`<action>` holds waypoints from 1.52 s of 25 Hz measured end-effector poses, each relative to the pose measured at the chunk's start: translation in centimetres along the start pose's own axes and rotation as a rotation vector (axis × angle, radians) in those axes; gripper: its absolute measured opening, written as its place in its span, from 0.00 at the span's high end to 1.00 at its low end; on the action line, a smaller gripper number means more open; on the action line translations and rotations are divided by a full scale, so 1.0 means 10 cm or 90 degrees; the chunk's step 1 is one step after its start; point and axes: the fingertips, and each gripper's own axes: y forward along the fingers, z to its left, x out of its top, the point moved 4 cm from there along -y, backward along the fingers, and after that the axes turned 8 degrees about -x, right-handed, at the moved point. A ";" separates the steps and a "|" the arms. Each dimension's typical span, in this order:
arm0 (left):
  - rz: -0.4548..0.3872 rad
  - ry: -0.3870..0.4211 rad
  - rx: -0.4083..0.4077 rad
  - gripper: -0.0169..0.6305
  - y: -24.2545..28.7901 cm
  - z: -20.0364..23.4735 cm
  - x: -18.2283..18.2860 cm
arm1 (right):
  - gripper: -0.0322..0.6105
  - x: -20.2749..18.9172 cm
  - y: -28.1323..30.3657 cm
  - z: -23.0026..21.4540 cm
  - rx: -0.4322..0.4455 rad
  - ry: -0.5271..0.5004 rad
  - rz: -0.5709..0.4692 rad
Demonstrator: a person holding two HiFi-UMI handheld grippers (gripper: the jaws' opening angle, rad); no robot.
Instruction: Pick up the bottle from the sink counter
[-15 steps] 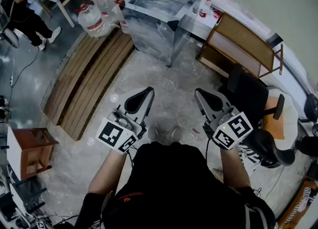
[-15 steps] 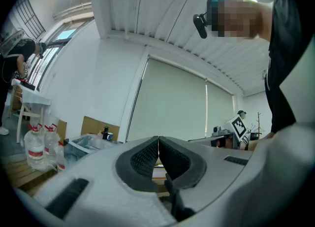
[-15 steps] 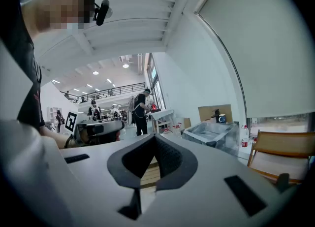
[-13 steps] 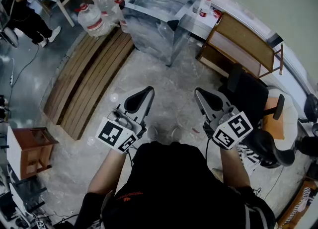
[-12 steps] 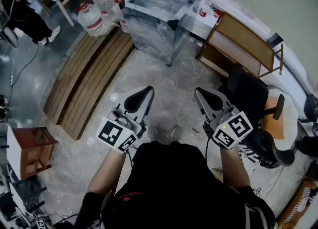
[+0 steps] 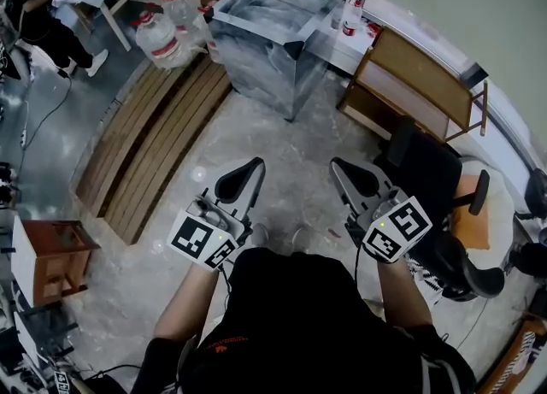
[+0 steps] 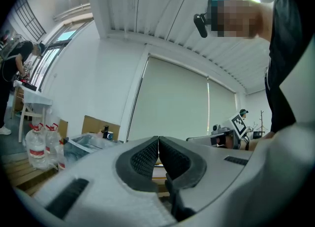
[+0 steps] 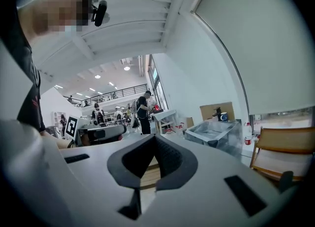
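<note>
Head view: sink [image 6: 256,63] perhaps slightly closer.

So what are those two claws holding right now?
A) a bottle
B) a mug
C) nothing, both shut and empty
C: the left gripper and right gripper each show jaws closed together, empty; the bottle stands on the sink counter.

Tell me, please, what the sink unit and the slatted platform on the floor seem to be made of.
The sink unit looks like stainless steel: grey, with a streaky, half-glossy sheen. It may have a protective film over it. The slatted platform looks like wood: matt brown, with long parallel boards and dark gaps between them.
</note>
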 end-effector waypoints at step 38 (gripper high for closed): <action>0.019 -0.031 -0.007 0.95 1.54 2.79 -0.24 | 0.95 0.20 2.53 -1.75 -0.032 0.023 0.030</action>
